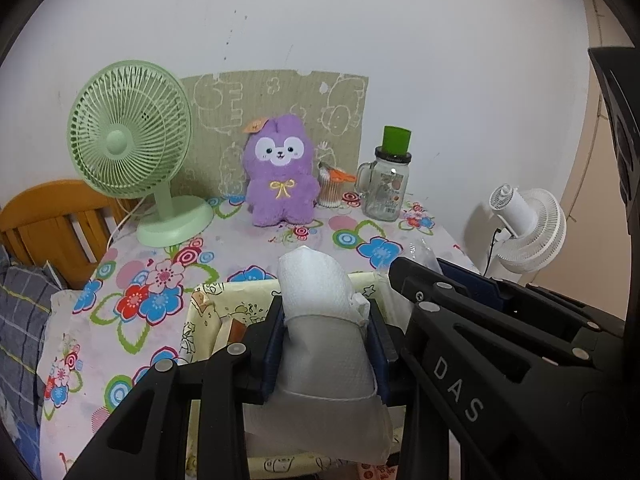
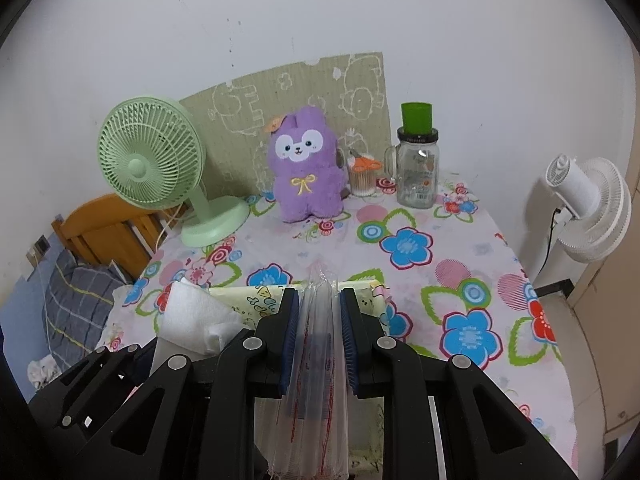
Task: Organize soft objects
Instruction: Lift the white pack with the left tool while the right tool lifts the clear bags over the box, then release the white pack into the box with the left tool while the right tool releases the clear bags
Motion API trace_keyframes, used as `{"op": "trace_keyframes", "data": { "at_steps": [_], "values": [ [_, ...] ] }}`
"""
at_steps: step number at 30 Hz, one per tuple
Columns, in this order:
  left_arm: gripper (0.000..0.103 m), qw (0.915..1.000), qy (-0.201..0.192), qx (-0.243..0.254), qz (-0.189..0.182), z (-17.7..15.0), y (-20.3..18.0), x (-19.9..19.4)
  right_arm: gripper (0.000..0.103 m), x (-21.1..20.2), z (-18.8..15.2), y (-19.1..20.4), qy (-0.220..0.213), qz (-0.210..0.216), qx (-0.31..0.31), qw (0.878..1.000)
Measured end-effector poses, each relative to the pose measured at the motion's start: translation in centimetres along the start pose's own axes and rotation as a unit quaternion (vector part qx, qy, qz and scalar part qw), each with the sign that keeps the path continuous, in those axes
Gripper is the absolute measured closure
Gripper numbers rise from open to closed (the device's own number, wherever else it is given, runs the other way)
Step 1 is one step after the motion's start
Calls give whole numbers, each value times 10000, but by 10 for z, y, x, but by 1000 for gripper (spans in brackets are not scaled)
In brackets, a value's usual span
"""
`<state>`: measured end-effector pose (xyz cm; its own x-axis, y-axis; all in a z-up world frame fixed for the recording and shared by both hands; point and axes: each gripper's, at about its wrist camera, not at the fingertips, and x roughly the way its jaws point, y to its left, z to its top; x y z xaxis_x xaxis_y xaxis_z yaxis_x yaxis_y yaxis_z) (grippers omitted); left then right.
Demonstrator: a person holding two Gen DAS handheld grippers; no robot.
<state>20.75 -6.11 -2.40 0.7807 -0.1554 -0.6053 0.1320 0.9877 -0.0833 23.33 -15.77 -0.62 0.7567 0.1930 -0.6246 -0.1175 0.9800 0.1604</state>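
Observation:
My left gripper (image 1: pixel 326 312) is shut on a white tissue pack (image 1: pixel 320 300) and holds it upright above a pale yellow fabric basket (image 1: pixel 208 308). The pack also shows in the right wrist view (image 2: pixel 192 316). My right gripper (image 2: pixel 319 304) is shut on a clear plastic packet with red print (image 2: pixel 318 380), held over the same basket (image 2: pixel 248 300). The right gripper also shows in the left wrist view (image 1: pixel 404 272), close to the right of the tissue pack. A purple plush rabbit (image 1: pixel 280 176) sits upright at the back of the table.
A green desk fan (image 1: pixel 132 148) stands at the back left. A glass mug jar with a green cup on top (image 1: pixel 388 184) and a cup of cotton swabs with scissors (image 1: pixel 332 188) stand to the right of the plush. A white fan (image 1: pixel 528 232) is off the table's right edge.

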Motion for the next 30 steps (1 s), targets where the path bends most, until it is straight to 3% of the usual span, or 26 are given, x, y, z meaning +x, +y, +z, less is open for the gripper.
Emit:
{"op": "trace_keyframes", "data": {
  "at_steps": [9, 18, 23, 30],
  "values": [
    [64, 9996, 255, -120, -14, -8, 10, 23, 78, 31, -6, 0, 340, 93, 14, 9994],
    [61, 9990, 433, -144, -15, -16, 14, 36, 70, 49, -12, 2, 628, 101, -16, 9980],
    [57, 9988, 464, -130, -29, -17, 14, 38, 38, 46, -12, -1, 568, 85, -27, 9983],
    [50, 9988, 474, -56, -133, -18, 7, 38, 37, 34, -10, -10, 456, 16, 70, 9989]
  ]
}}
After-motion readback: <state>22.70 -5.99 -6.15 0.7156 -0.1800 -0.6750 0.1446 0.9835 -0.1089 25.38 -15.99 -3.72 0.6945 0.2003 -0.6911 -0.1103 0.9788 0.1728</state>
